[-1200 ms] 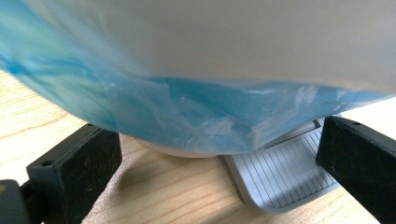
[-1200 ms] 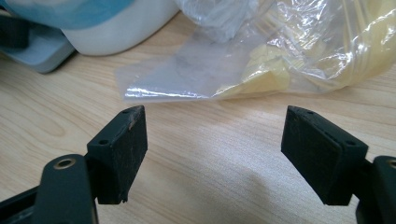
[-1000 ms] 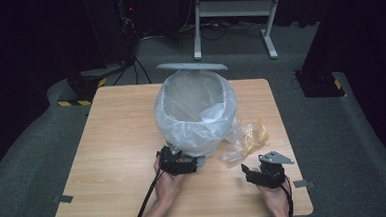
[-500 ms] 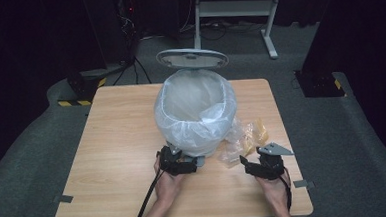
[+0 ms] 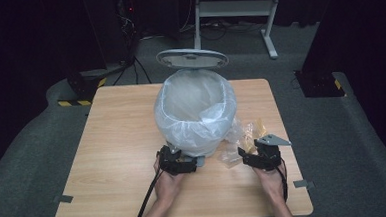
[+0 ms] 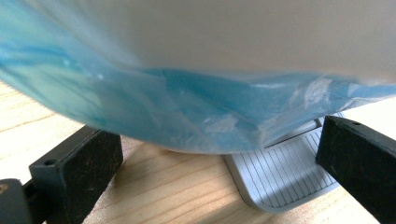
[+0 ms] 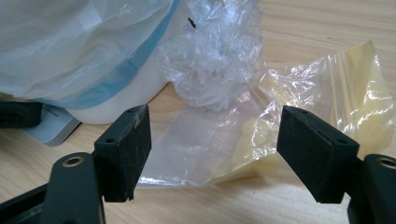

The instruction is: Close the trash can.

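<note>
My right gripper (image 7: 212,154) stood wide open, holding nothing, its jaws above the plastic bags (image 7: 261,121) lying just right of the bin (image 5: 196,113). My left gripper (image 5: 176,162) gaped at the bin's pedal (image 6: 285,172). Bare table (image 5: 117,142) lay leftward. The bin's lid (image 5: 192,58) had swung higher than before.

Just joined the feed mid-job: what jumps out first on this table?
A white pedal bin lined with a clear bag stands mid-table, its lid raised. Crumpled clear and yellowish plastic bags lie beside it, the open right tool facing them. The left tool sits at the bin's grey pedal.
</note>
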